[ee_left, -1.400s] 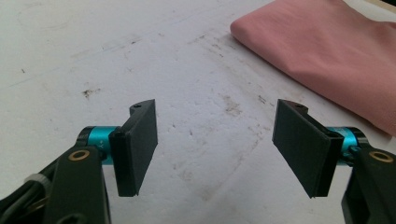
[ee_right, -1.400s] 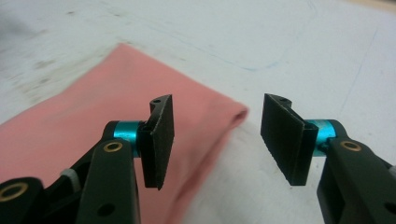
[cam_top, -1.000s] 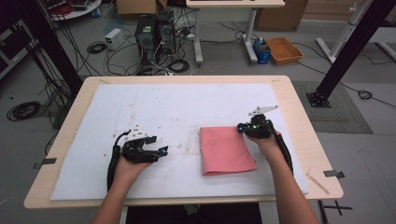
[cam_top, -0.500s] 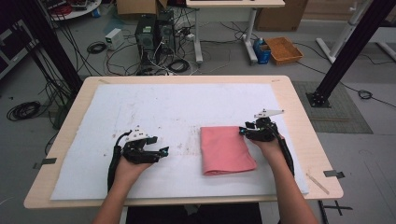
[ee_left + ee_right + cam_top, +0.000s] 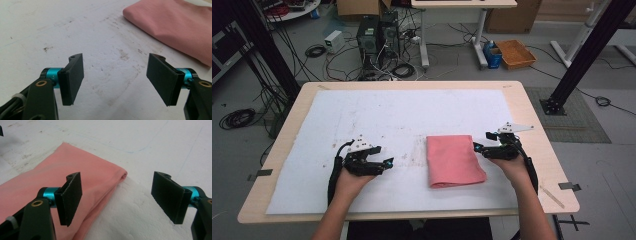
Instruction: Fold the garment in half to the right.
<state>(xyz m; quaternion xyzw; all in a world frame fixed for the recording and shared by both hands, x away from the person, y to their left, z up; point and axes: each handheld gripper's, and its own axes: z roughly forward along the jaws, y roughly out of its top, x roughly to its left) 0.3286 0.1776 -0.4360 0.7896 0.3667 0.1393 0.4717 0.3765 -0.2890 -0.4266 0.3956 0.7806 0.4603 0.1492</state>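
Note:
A pink folded cloth (image 5: 454, 161) lies flat on the white sheet right of the table's middle. My right gripper (image 5: 478, 148) sits just off the cloth's right edge, pointing left at it. Its jaws have just been opening and now stand wide apart. In the right gripper view the right gripper (image 5: 117, 197) has the cloth (image 5: 50, 182) under its left jaw and bare sheet under the right one, nothing pinched. My left gripper (image 5: 388, 163) rests on the sheet left of the cloth, open. In the left gripper view the left gripper (image 5: 116, 77) is empty, the cloth (image 5: 175, 22) far up right.
A stained white sheet (image 5: 402, 115) covers the wooden table (image 5: 537, 115). Past the far edge, on the floor, stand computer cases (image 5: 377, 35), cables and an orange tray (image 5: 514, 52). A black post (image 5: 579, 55) rises at the right.
My right gripper has let go of the cloth's far right corner, opened, and drawn back to the right off the cloth. The left gripper has stayed put.

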